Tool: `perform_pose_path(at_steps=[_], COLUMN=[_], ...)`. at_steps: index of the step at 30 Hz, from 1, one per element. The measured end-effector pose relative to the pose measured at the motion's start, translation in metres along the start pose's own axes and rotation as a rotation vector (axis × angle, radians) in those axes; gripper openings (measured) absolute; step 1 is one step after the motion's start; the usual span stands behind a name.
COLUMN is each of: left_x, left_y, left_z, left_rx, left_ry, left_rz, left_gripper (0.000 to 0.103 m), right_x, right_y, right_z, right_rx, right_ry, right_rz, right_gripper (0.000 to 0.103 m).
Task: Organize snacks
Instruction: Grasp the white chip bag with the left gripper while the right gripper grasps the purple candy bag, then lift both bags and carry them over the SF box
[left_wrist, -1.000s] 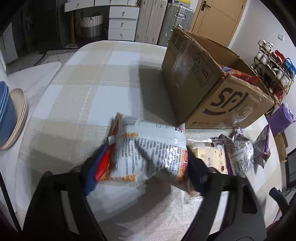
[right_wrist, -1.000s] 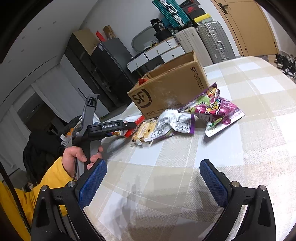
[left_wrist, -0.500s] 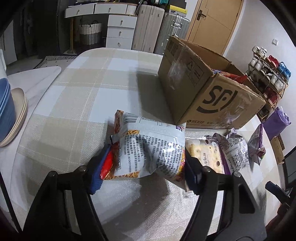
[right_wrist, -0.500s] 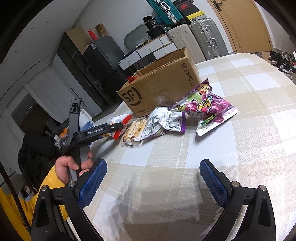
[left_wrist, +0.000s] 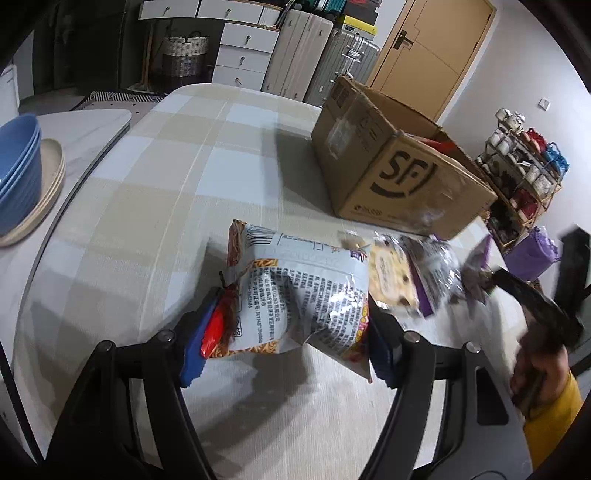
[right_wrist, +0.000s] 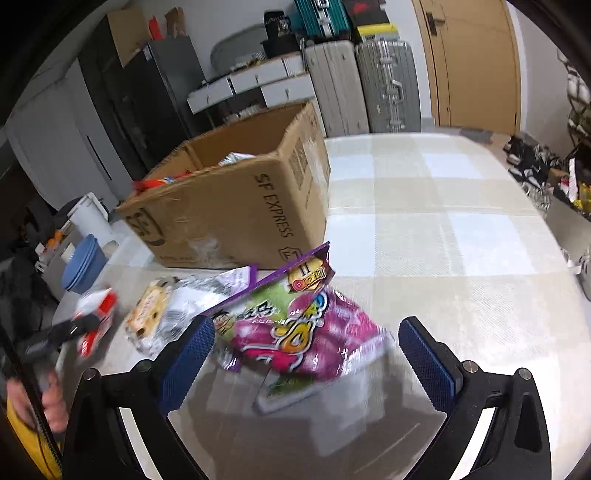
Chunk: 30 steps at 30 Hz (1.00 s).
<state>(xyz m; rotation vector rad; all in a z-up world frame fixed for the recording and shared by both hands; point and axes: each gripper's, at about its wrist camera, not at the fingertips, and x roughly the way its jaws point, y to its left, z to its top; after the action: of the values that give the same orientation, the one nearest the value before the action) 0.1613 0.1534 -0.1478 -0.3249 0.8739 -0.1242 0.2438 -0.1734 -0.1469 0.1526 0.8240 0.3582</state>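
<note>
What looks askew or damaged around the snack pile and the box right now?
Nothing is spilled. The cardboard box is scuffed, with crinkled tape. The remaining packets lie in a loose overlapping heap beside it, the purple snack bag propped at a tilt. The noodle packet is crumpled between the left gripper pads.

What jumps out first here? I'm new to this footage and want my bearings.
The left gripper is clamped on a silver, orange-edged snack bag, near the camera. Behind stands an open cardboard box on the checked tablecloth. The right gripper hangs open over a purple snack bag.
</note>
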Motion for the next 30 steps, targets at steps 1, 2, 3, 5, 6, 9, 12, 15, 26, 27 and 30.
perform_pose_path(at_steps=[1, 2, 3, 5, 6, 9, 12, 15, 26, 27, 30], left_x=[-0.005, -0.010, -0.015, -0.023, -0.027, -0.037, -0.044, -0.055, -0.098, -0.102, -0.112], left_y=[0.000, 0.000, 0.001, 0.000, -0.001, -0.010, -0.017, -0.028, -0.082, -0.088, -0.099], left_z=[-0.006, -0.012, -0.017, -0.026, -0.030, -0.038, -0.041, -0.045, -0.065, -0.068, -0.072], left_rx=[-0.004, -0.011, -0.017, -0.031, -0.030, -0.004, 0.003, 0.019, 0.122, 0.135, 0.159], left_ry=[0.001, 0.004, 0.006, 0.011, 0.014, 0.017, 0.015, -0.001, -0.049, -0.055, -0.068], left_rz=[-0.014, -0.018, -0.021, -0.040, -0.046, -0.049, -0.054, -0.062, -0.082, -0.080, -0.080], left_gripper=[0.068, 0.068, 0.068, 0.068, 0.068, 0.068, 0.068, 0.068, 0.068, 0.068, 0.068], right_x=[0.006, 0.013, 0.018, 0.018, 0.018, 0.014, 0.002, -0.018, -0.112, -0.120, -0.137], right_y=[0.000, 0.002, 0.002, 0.004, 0.005, 0.007, 0.007, 0.008, 0.049, 0.054, 0.060], right_z=[0.002, 0.004, 0.003, -0.001, -0.001, -0.006, -0.014, -0.024, -0.061, -0.065, -0.074], right_rx=[-0.001, 0.001, 0.006, -0.005, -0.007, -0.001, 0.024, 0.058, 0.101, 0.101, 0.137], right_ry=[0.015, 0.034, 0.059, 0.050, 0.046, 0.050, 0.031, -0.007, -0.177, -0.189, -0.194], right_rz=[0.001, 0.005, 0.013, -0.014, -0.019, -0.007, 0.009, 0.050, 0.309, 0.330, 0.393], right_gripper=[0.097, 0.091, 0.074, 0.065, 0.062, 0.050, 0.048, 0.048, 0.048, 0.048, 0.048])
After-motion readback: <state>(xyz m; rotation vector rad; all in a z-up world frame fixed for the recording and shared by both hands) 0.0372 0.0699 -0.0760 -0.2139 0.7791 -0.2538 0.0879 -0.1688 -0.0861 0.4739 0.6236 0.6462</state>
